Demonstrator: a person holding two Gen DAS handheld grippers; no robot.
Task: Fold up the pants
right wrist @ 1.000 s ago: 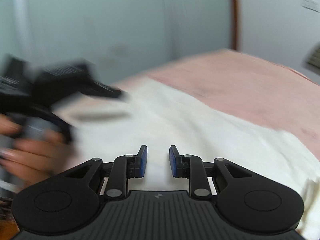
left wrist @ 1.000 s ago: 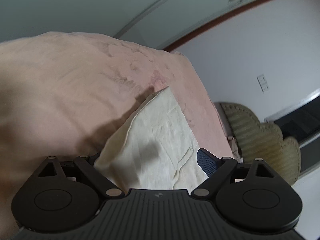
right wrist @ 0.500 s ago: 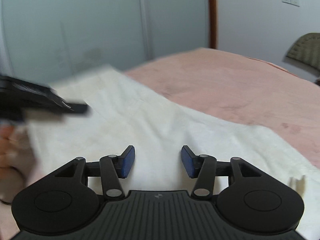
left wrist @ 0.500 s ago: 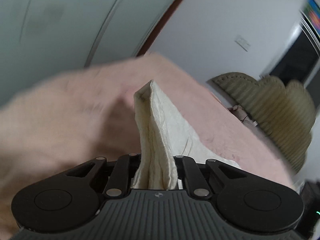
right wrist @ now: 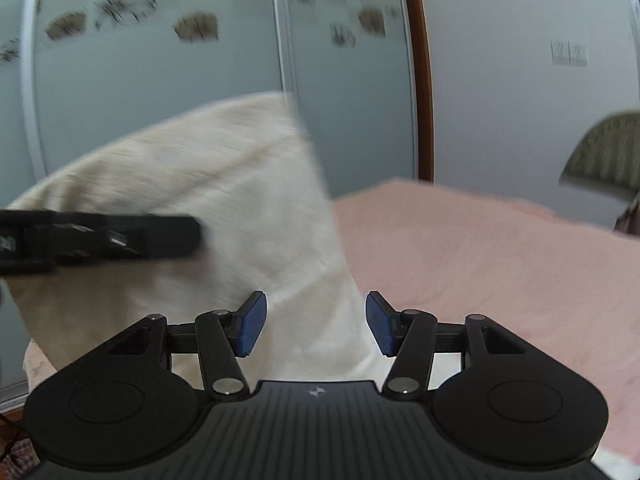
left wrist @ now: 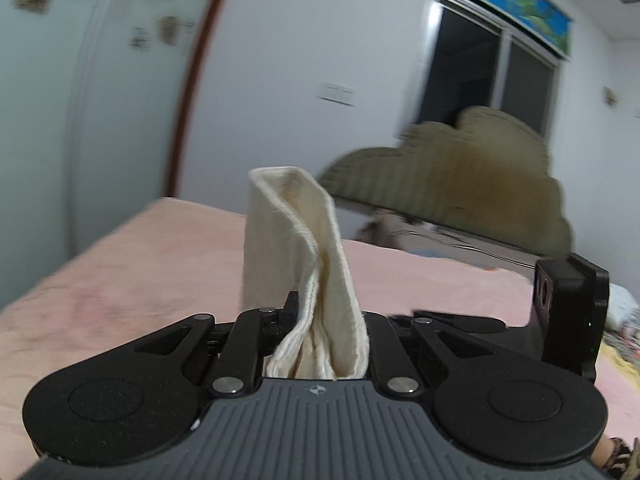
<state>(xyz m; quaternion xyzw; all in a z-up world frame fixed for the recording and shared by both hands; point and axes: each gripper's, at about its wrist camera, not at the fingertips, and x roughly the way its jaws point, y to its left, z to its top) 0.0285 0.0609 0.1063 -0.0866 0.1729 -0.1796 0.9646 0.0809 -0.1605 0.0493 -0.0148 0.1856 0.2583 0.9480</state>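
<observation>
Pink bedspread [left wrist: 120,280] covers a bed that fills the lower half of both wrist views, with pale wardrobe doors [right wrist: 160,100] behind it and an olive scalloped headboard [left wrist: 460,184] at the far right. Cream pants [left wrist: 296,248] are partly lifted off the bed. The left gripper [left wrist: 326,344] has its jaws clamped narrow on a bunched, doubled edge of the pants, which stands up in a twisted fold above them. In the right wrist view that gripper shows as a dark blurred bar at the left, against the raised cloth. The right gripper [right wrist: 316,324] has just been opening its jaws; they stand about half wide, pads [right wrist: 252,324] bare, with the pants [right wrist: 200,208] behind them rather than pinched.

Risks, as a judgement: only one gripper holds the pants, so the raised cloth may swing, twist further or drag across the bedspread and spoil the fold. The bunched pinch may hold uneven layers, so one could slip out. The grippers are near each other and might collide.
</observation>
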